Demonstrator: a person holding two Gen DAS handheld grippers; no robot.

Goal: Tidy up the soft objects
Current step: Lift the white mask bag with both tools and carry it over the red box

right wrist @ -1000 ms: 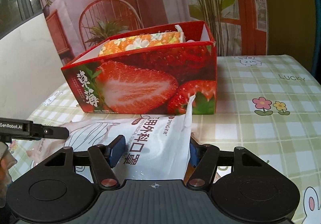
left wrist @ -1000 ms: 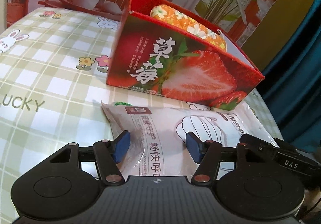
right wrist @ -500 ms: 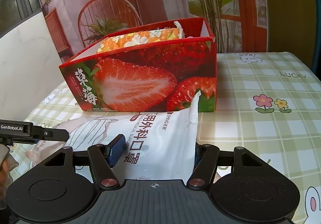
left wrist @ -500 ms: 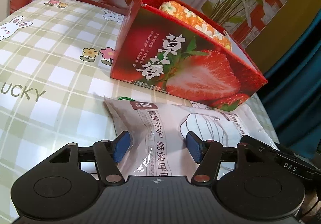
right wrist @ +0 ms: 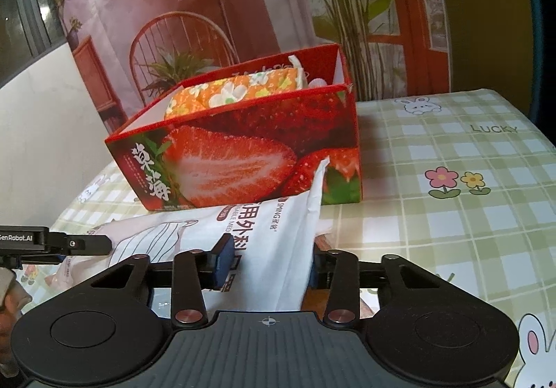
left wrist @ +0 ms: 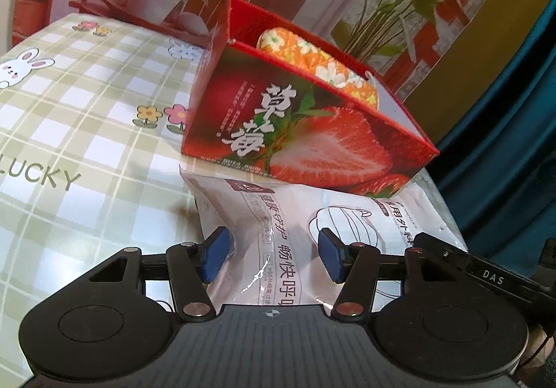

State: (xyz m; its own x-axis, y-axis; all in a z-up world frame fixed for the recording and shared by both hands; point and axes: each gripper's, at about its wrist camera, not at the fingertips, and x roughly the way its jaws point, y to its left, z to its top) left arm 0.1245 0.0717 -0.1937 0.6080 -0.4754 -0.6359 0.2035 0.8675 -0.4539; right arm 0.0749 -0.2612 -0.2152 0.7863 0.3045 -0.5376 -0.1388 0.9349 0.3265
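Across the lower middle of both views lies the mask pack (left wrist: 295, 224), a soft white plastic bag flat on the checked tablecloth (left wrist: 69, 131), its far edge just beside the front wall of the red strawberry box (left wrist: 312, 145). Your left gripper (left wrist: 274, 257) straddles the pack's left end at the bottom centre of its frame: the jaws are closing, the pack sits between the blue pads (left wrist: 215, 254), the left pad touches the pinched edge of the plastic, and a gap shows beside the right pad, so no firm hold is visible. Your right gripper (right wrist: 267, 263) straddles the other end at the bottom centre of its frame; its jaws are closing too, the near pad (right wrist: 224, 259) presses into the plastic, the far pad is hidden behind the bag, and the pack bunches up between them with one corner (right wrist: 321, 172) standing against the box. Inside the box, in the upper middle of each frame, rests an orange floral pouch (right wrist: 236, 92), leaning along the back wall. The left gripper's body shows at the left edge of the right view, and part of your hand (right wrist: 10, 297) appears below it.
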